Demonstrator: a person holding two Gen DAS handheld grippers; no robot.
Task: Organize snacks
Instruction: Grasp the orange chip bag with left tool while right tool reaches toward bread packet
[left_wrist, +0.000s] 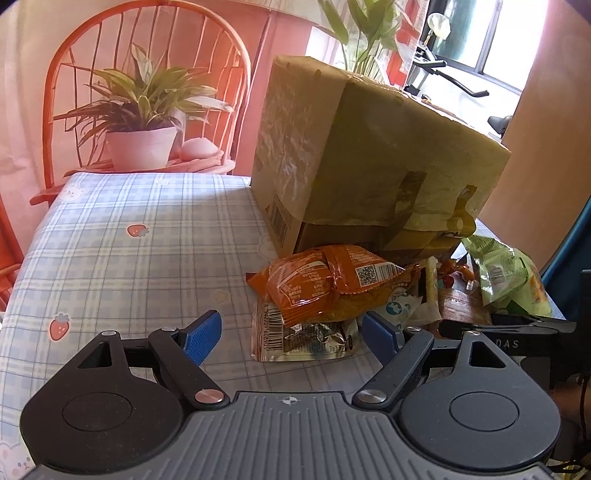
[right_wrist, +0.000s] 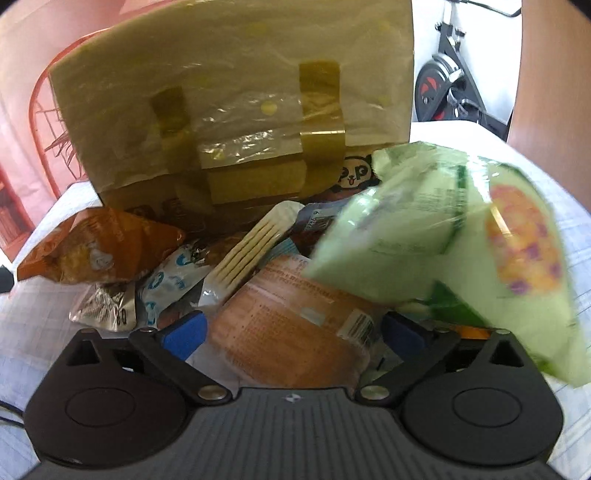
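A pile of snack packets lies on the checked tablecloth in front of a taped cardboard box (left_wrist: 369, 147). An orange packet (left_wrist: 328, 284) sits on top of a clear packet with a barcode (left_wrist: 299, 339). My left gripper (left_wrist: 291, 332) is open, its blue fingers on either side of the clear packet, just above the cloth. My right gripper (right_wrist: 291, 330) is open over a brown round packet (right_wrist: 295, 325). A green packet (right_wrist: 461, 240) lies blurred at its right, with a white wafer packet (right_wrist: 255, 254) and the orange packet (right_wrist: 99, 251) further left. The box (right_wrist: 229, 103) fills the back.
A potted plant (left_wrist: 144, 122) stands on an orange chair (left_wrist: 74, 59) behind the table's far edge. The tablecloth (left_wrist: 129, 258) stretches left of the pile. The right gripper's black body (left_wrist: 517, 343) shows at the right. An exercise bike (right_wrist: 450, 85) stands beyond the table.
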